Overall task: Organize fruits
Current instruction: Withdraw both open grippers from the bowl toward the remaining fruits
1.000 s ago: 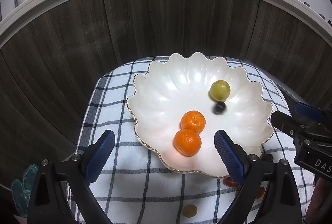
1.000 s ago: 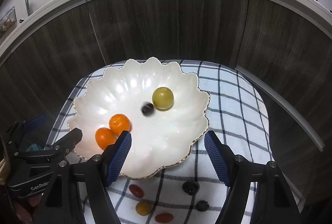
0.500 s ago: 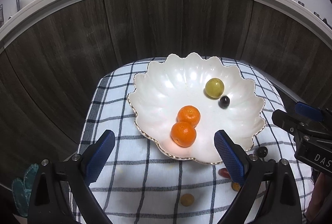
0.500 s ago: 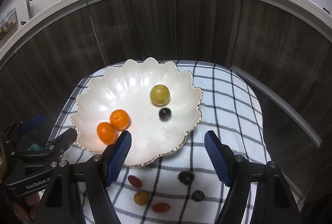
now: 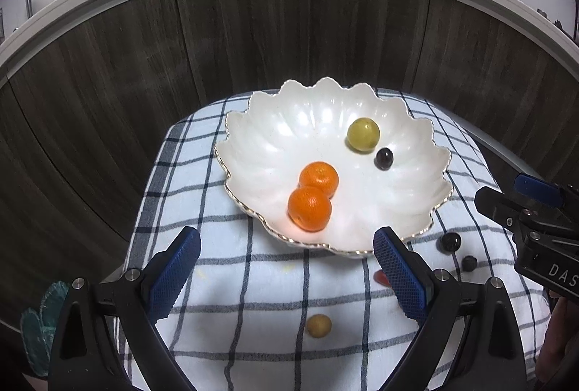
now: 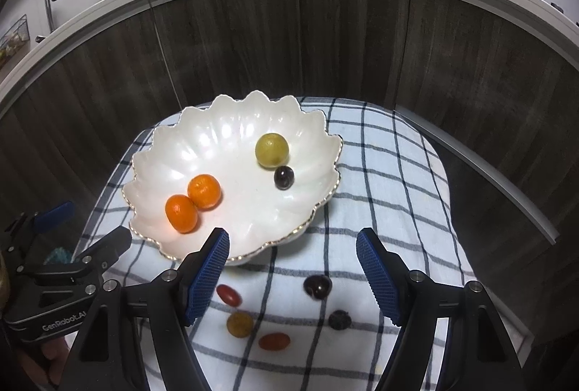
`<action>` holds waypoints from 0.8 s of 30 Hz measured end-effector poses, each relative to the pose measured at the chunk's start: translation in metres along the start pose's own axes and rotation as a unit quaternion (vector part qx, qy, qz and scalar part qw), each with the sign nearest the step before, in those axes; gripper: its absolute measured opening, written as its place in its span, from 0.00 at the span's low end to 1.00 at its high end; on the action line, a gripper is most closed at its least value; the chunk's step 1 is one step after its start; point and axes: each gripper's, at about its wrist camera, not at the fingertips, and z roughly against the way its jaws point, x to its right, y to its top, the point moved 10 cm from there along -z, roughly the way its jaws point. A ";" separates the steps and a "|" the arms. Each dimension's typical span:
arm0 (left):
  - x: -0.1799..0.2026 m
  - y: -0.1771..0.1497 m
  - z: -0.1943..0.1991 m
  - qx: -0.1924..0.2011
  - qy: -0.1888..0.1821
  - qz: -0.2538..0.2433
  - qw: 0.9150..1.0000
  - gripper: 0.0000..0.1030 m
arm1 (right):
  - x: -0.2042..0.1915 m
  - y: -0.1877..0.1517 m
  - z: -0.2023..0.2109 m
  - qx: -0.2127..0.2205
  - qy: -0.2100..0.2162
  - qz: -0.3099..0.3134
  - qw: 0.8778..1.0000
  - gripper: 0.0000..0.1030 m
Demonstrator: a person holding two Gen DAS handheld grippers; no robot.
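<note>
**Fruits on the cloth lie under the right fingers; four already sit in the bowl**

Fruits still to gather lie loose on the checked cloth (image 6: 391, 173) over the surface, on the near side of the bowl. Nearest in the right wrist view are a red oblong tomato (image 6: 274, 341), long axis running left to right, a yellow round fruit (image 6: 239, 324) just left of it, and a small dark berry (image 6: 339, 319) to the right. A little farther lie a second red tomato (image 6: 228, 294), angled, and a dark cherry (image 6: 317, 286).

The right gripper (image 6: 293, 275) hovers over this cluster with fingers spread and nothing between them, so it looks the nearer hand for the next pick. The left gripper (image 5: 286, 277) is likewise spread and empty, with only the yellow fruit below its gap.

Beyond, the white scalloped bowl (image 6: 231, 134) holds two oranges (image 6: 182, 213) touching each other at its near left, and a green round fruit (image 6: 271, 150) with a dark grape (image 6: 283, 177) just beside it at the right.
</note>
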 end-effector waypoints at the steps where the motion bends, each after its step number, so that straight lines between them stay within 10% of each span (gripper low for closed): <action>1: 0.001 -0.002 0.000 -0.001 -0.001 0.000 1.000 0.95 | 0.000 -0.002 0.001 0.001 -0.001 0.001 1.000 0.72; 24: 0.012 -0.038 0.000 -0.002 -0.010 -0.014 1.000 0.95 | 0.004 -0.033 0.006 0.017 -0.012 0.014 1.000 0.72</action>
